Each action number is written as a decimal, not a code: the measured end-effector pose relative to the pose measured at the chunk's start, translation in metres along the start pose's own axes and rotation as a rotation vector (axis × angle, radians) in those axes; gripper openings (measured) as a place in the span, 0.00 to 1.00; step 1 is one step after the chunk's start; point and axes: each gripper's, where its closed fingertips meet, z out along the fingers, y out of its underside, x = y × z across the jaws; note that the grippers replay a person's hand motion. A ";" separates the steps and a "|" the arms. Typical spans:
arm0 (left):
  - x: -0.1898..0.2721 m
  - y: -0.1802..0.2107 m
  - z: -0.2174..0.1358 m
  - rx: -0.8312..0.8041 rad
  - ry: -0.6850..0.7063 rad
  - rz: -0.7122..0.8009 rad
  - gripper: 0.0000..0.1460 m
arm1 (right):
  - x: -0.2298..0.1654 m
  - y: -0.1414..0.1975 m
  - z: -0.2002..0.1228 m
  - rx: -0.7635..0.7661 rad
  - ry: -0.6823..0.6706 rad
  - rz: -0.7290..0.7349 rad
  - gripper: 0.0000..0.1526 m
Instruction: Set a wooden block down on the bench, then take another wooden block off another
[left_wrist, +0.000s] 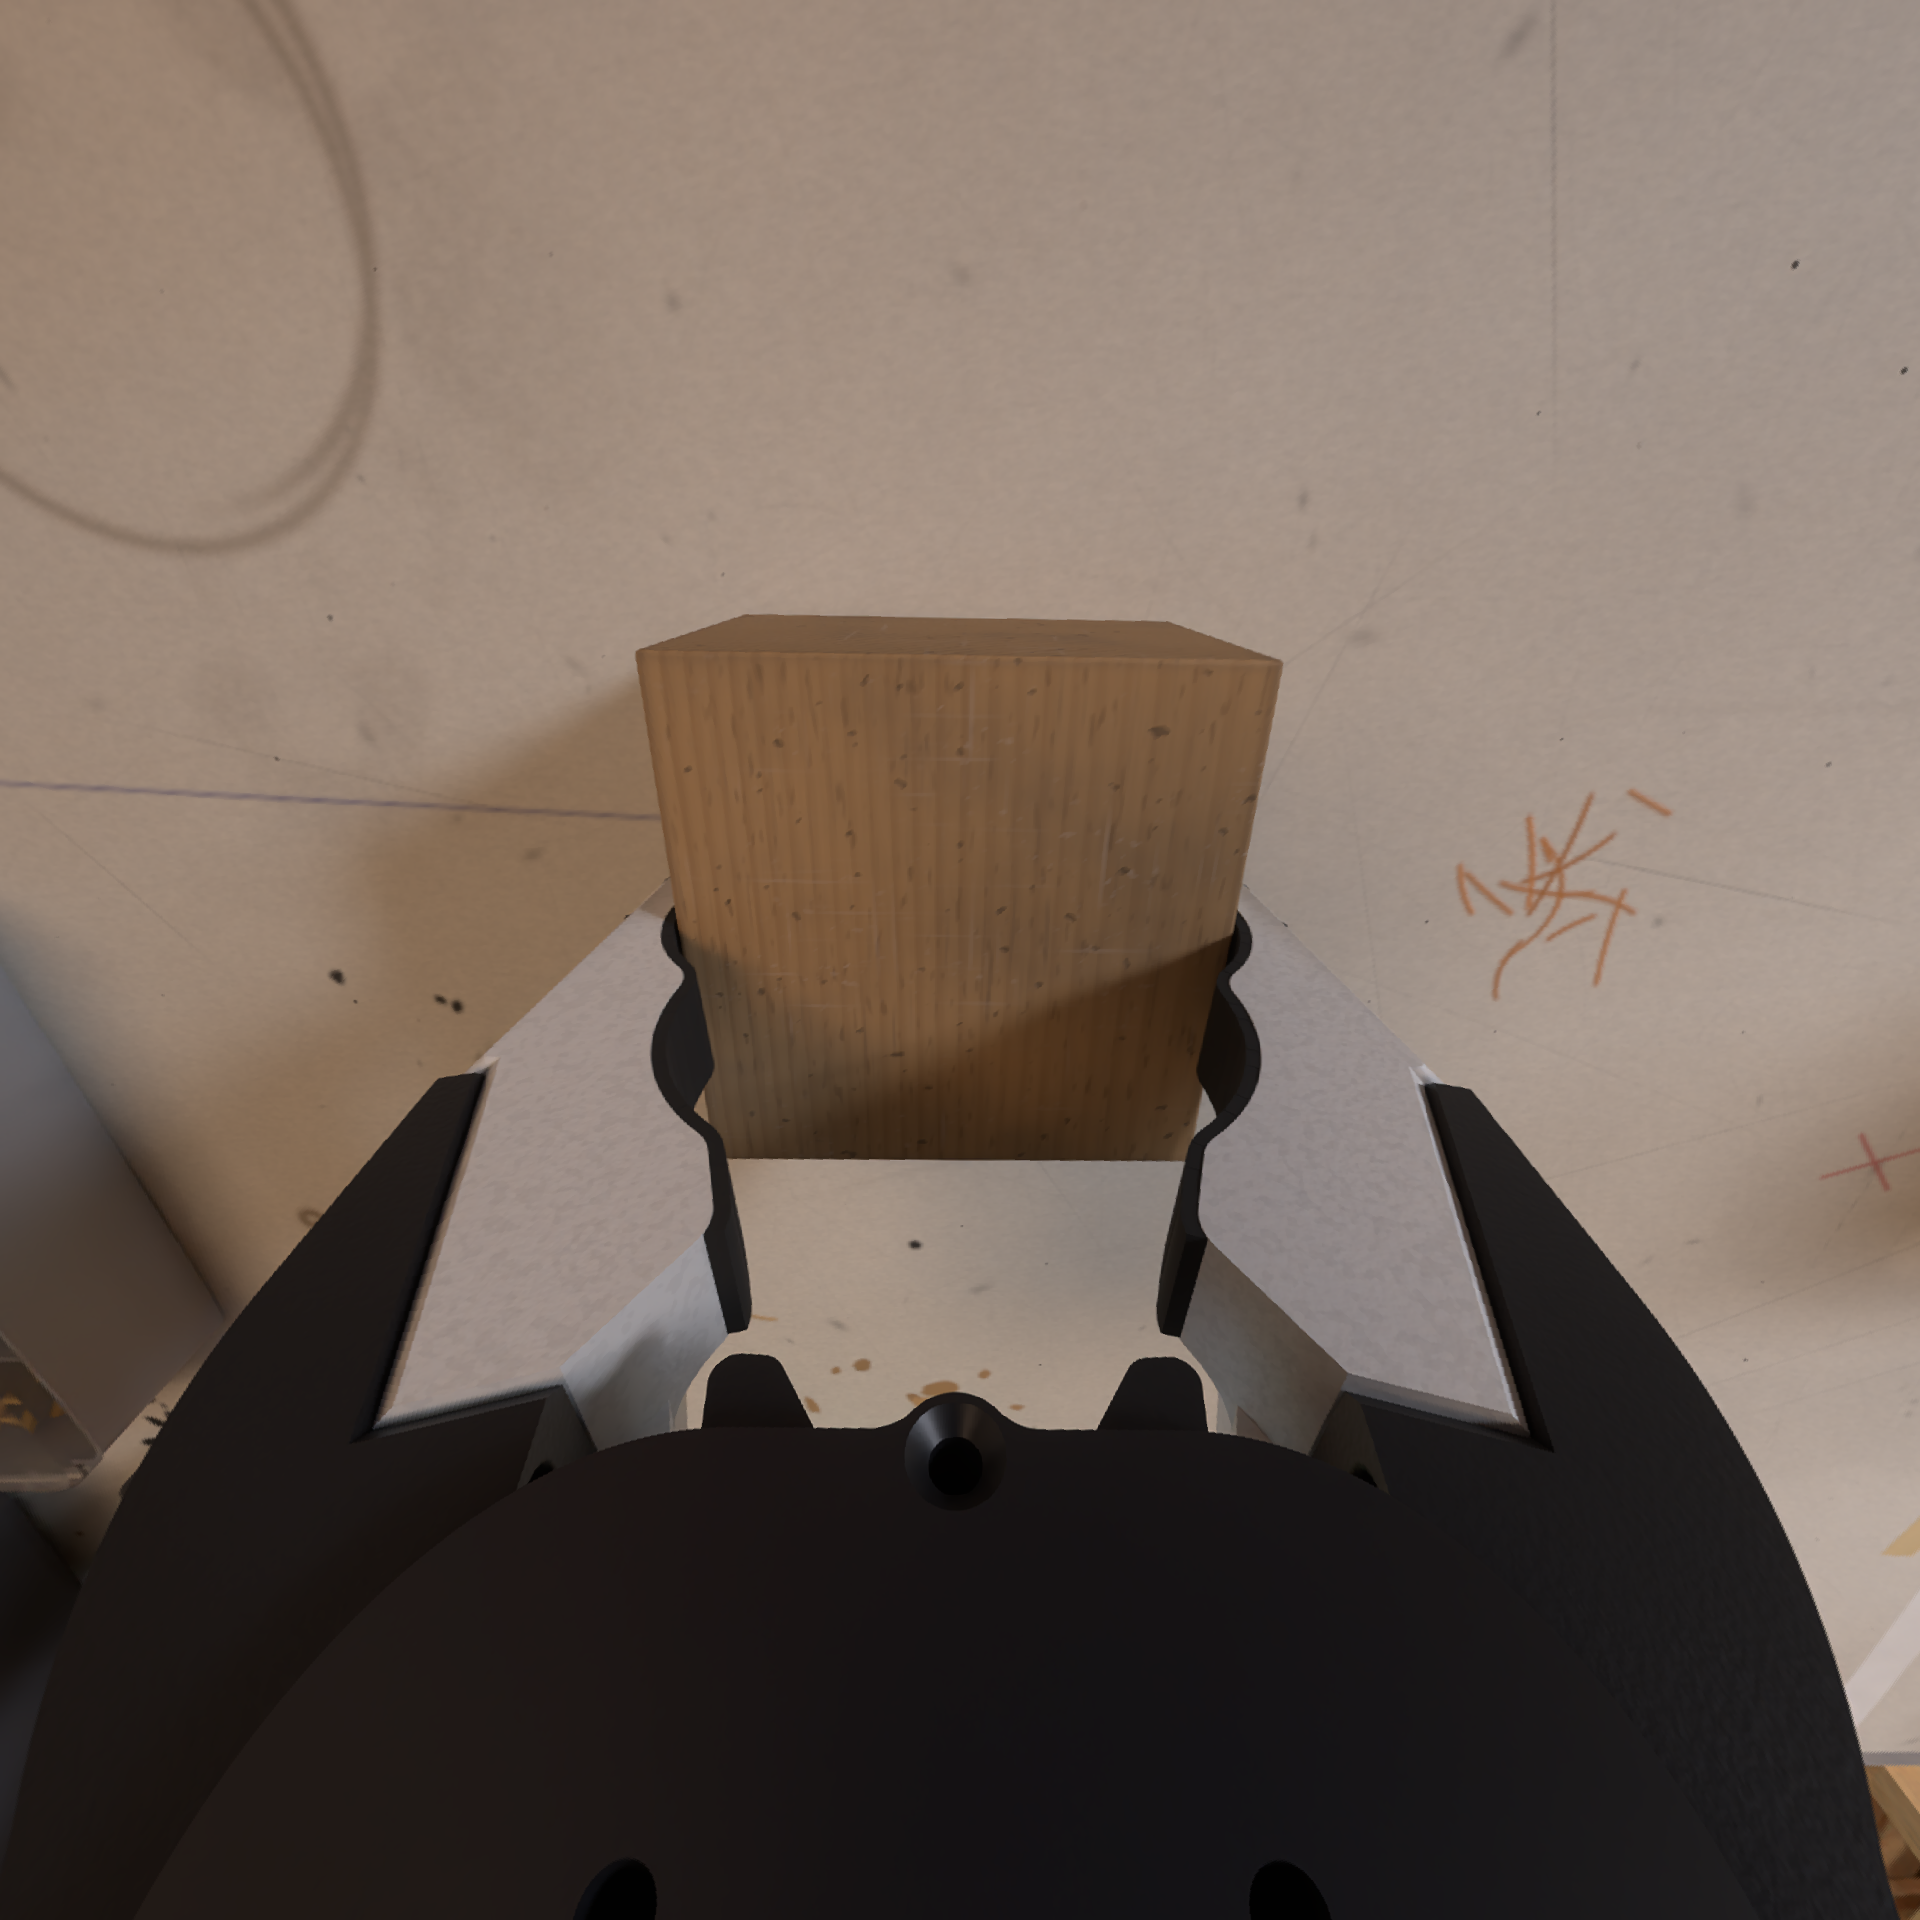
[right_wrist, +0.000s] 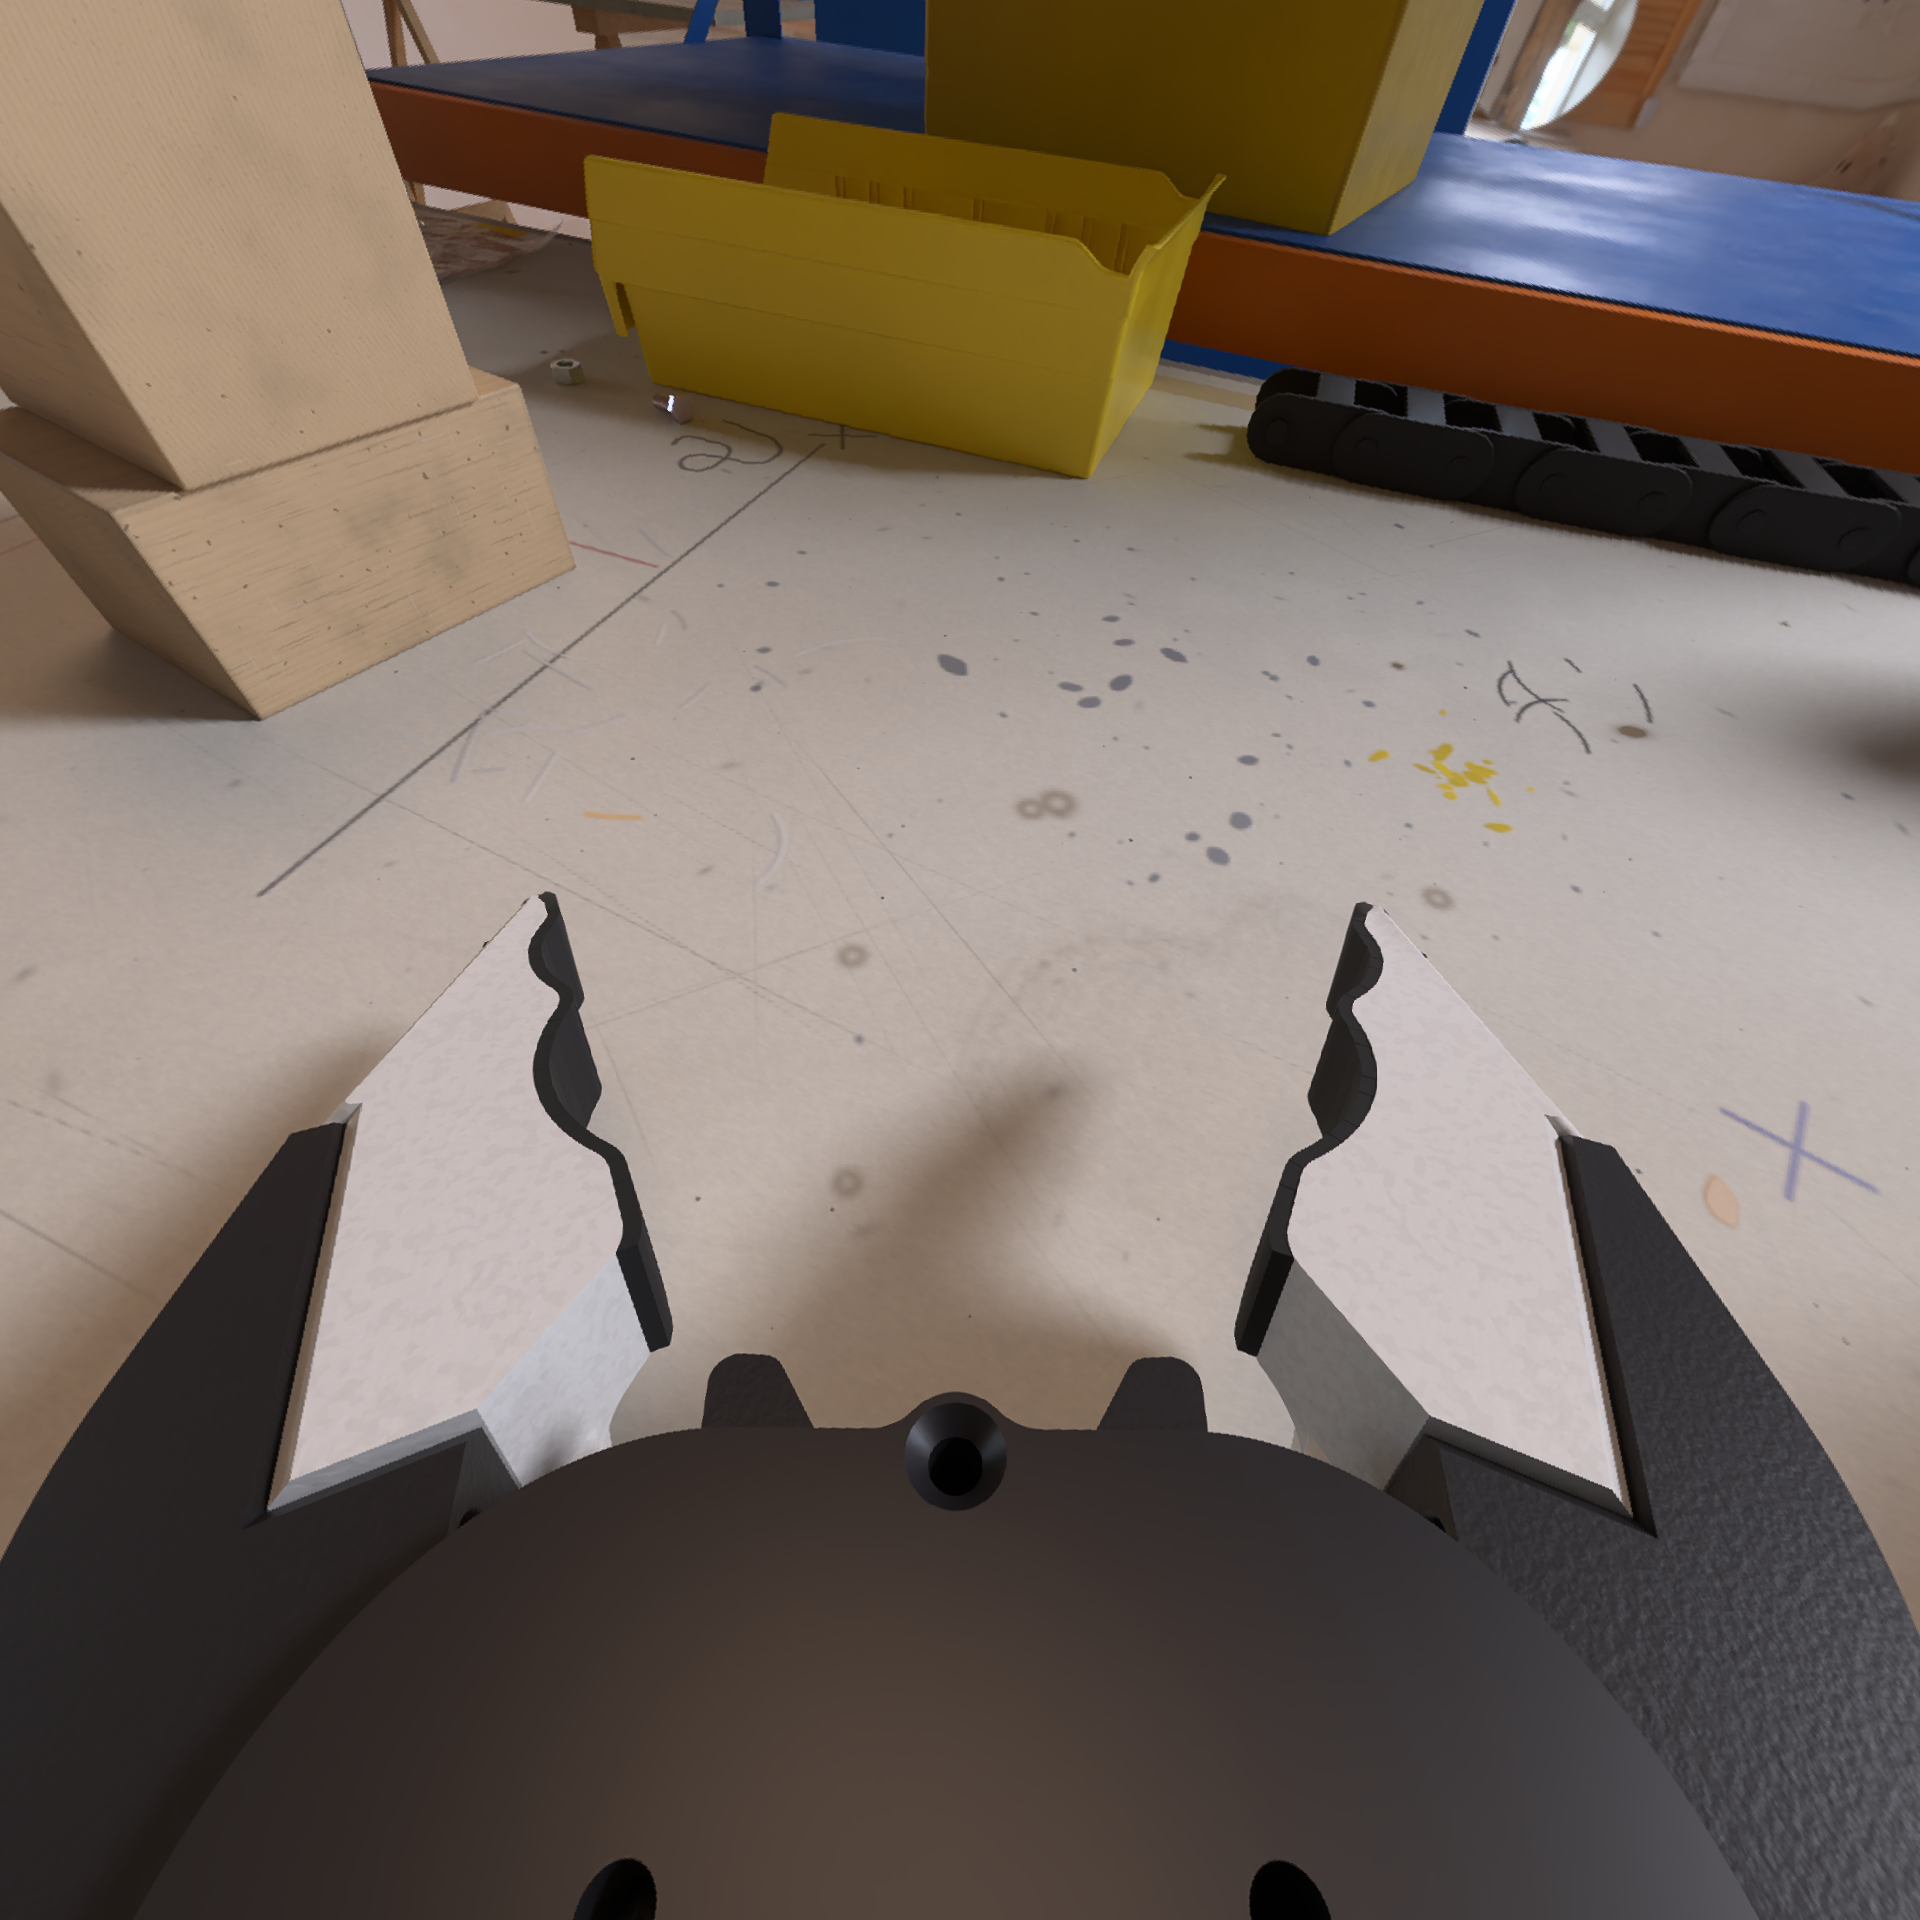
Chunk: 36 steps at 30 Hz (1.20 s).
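Observation:
My left gripper (left_wrist: 956, 914) is shut on a brown wooden block (left_wrist: 956, 810). Both pads press its sides, and the block stands out past the fingertips over the pale, marked bench (left_wrist: 1039, 312). I cannot tell if it touches the bench. My right gripper (right_wrist: 954, 909) is open and empty, low over the bench (right_wrist: 935, 790). Far to its upper left, a pale wooden block (right_wrist: 208, 208) sits turned on top of another pale wooden block (right_wrist: 312, 551).
A yellow bin (right_wrist: 883, 301) stands ahead of the right gripper, with a black cable chain (right_wrist: 1558, 468) to its right. Behind them runs a blue and orange shelf (right_wrist: 1610, 260) bearing a yellow box (right_wrist: 1195, 94). A grey metal profile (left_wrist: 73, 1247) lies at the left view's edge.

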 end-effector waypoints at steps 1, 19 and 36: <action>0.002 -0.001 0.001 -0.004 -0.008 0.002 0.69 | 0.001 0.000 0.000 0.000 0.000 -0.001 0.93; 0.095 -0.055 -0.115 0.233 -0.120 -0.062 0.90 | 0.009 -0.013 -0.016 0.043 0.006 0.015 0.94; 0.451 -0.025 -0.099 0.013 0.147 0.131 0.98 | 0.027 -0.017 -0.029 0.068 0.025 0.057 0.94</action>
